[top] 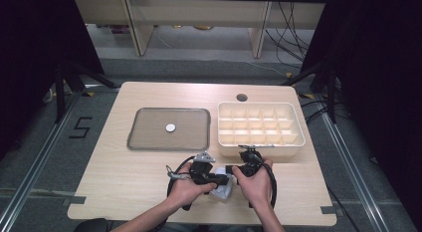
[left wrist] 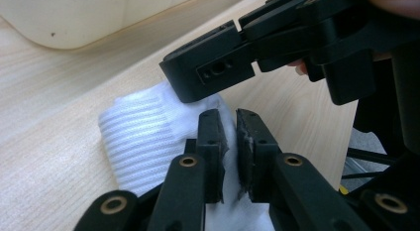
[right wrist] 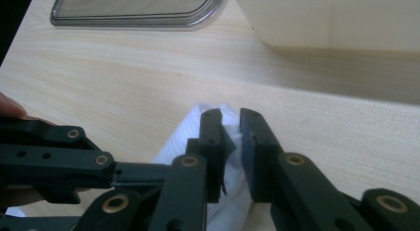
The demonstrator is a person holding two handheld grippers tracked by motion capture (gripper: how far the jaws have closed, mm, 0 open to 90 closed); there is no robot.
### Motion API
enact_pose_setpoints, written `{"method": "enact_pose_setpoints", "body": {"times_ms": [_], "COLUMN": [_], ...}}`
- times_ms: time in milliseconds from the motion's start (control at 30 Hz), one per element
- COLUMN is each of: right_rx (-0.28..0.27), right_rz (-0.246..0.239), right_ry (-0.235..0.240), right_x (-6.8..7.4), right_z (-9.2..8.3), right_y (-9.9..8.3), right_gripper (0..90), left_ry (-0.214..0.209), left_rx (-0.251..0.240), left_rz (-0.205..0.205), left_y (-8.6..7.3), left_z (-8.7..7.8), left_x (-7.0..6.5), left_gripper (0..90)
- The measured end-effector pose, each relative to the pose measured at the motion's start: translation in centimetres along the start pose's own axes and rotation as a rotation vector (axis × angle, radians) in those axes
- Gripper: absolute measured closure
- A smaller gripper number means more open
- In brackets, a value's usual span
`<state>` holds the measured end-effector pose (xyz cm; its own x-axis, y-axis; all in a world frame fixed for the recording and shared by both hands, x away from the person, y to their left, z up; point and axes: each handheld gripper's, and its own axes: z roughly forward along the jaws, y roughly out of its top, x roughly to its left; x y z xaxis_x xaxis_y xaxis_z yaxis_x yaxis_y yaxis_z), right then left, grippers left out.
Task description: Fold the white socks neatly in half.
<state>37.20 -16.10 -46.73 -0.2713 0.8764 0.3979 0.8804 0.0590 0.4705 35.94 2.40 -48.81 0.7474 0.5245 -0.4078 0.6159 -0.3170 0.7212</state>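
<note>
At the table's near edge, both grippers' fingers (left wrist: 218, 142) pinch a half-hidden white cloth (left wrist: 136, 137)

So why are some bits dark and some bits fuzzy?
High view: black curtains darken both sides, while the table is evenly lit. Left gripper view: the white cloth is sharp, the nearest jaw parts soft. Right gripper view: the box casts a shadow on the wood.

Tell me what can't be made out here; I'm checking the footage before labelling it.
- White ribbed cloth: high view, mostly covered by both hands and grippers; its full shape is hidden.
- Small round disc on the grey tray: too small to identify.
- Divided box: contents unclear.
</note>
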Motion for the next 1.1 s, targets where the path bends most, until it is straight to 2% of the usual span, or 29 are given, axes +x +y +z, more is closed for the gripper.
{"method": "enact_pose_setpoints", "body": {"times_ms": [133, 167, 233, 300, 333, 467, 533, 567, 600, 667, 700, 733, 833, 867, 900, 933, 1000, 1033, 1100], "right_rx": [-0.015, -0.02, -0.022, -0.026, -0.03, -0.022, -0.021, -0.02, -0.02, -0.016, -0.016, -0.022, -0.009, -0.004, -0.013, -0.003, 0.01, 0.022, 0.057], "right_rz": [0.031, 0.004, 0.011, -0.002, -0.014, 0.017, 0.04, 0.019, 0.019, 0.027, 0.025, 0.023, 0.023, 0.059, 0.021, 0.024, 0.053, 0.053, 0.091], "right_ry": [0.017, 0.042, 0.033, 0.027, 0.03, 0.006, 0.003, -0.014, -0.016, -0.024, -0.006, 0.007, -0.015, -0.014, 0.0, 0.007, 0.021, -0.003, 0.022], "right_x": [-0.1, -0.3, -0.3, -0.4, -0.5, -0.5, -0.3, -0.4, -0.4, -0.4, -0.5, -0.6, -0.7, -0.5, -0.8, -0.9, -0.7, -0.7, -0.7], "right_z": [0.0, -0.1, -0.1, 0.0, 0.0, -0.1, -0.1, -0.1, -0.1, 0.1, 0.1, 0.1, 0.0, -0.1, -0.2, -0.3, -0.5, -0.5, -0.2], "right_y": [0.0, -0.1, -0.1, -0.1, -0.2, -0.2, -0.2, -0.2, -0.2, -0.3, -0.3, -0.4, -0.4, -0.5, -0.6, -0.7, -0.9, -1.0, -1.1], "right_gripper": [81.6, 81.6, 81.6, 81.5, 81.5, 81.0, 80.4, 79.8, 79.2, 76.1, 74.7, 72.1, 60.0, 56.3, 53.5, 51.4, 48.1, 46.2, 44.7], "left_ry": [-0.001, -0.001, -0.006, -0.02, -0.018, -0.01, -0.014, -0.015, -0.022, -0.017, -0.007, -0.019, -0.015, -0.014, -0.012, -0.011, -0.001, -0.005, -0.002], "left_rx": [-0.024, -0.026, -0.025, -0.016, -0.01, 0.016, 0.03, 0.038, 0.043, 0.05, 0.051, 0.056, 0.048, 0.048, 0.049, 0.049, 0.051, 0.054, 0.055], "left_rz": [0.037, 0.046, 0.059, 0.063, 0.067, 0.082, 0.072, 0.072, 0.076, 0.07, 0.062, 0.076, 0.09, 0.092, 0.098, 0.101, 0.105, 0.111, 0.116], "left_y": [0.2, 0.2, 0.1, -0.2, -0.4, -1.0, -1.2, -1.3, -1.4, -1.6, -1.7, -1.7, -1.7, -1.7, -1.7, -1.7, -1.7, -1.7, -1.7], "left_z": [-1.2, -1.5, -2.2, -2.5, -2.6, -2.2, -1.9, -1.7, -1.5, -1.2, -1.1, -1.1, -1.0, -1.0, -1.1, -1.1, -1.1, -1.1, -1.1], "left_x": [-0.9, -1.2, -1.6, -2.0, -2.1, -2.1, -2.1, -2.1, -2.0, -2.0, -2.0, -1.9, -1.9, -1.9, -1.9, -1.9, -1.9, -1.9, -2.0], "left_gripper": [72.1, 71.3, 70.8, 71.4, 72.4, 77.4, 79.1, 80.0, 80.6, 81.8, 82.0, 82.2, 81.9, 81.7, 81.6, 81.5, 81.2, 81.1, 80.8]}}
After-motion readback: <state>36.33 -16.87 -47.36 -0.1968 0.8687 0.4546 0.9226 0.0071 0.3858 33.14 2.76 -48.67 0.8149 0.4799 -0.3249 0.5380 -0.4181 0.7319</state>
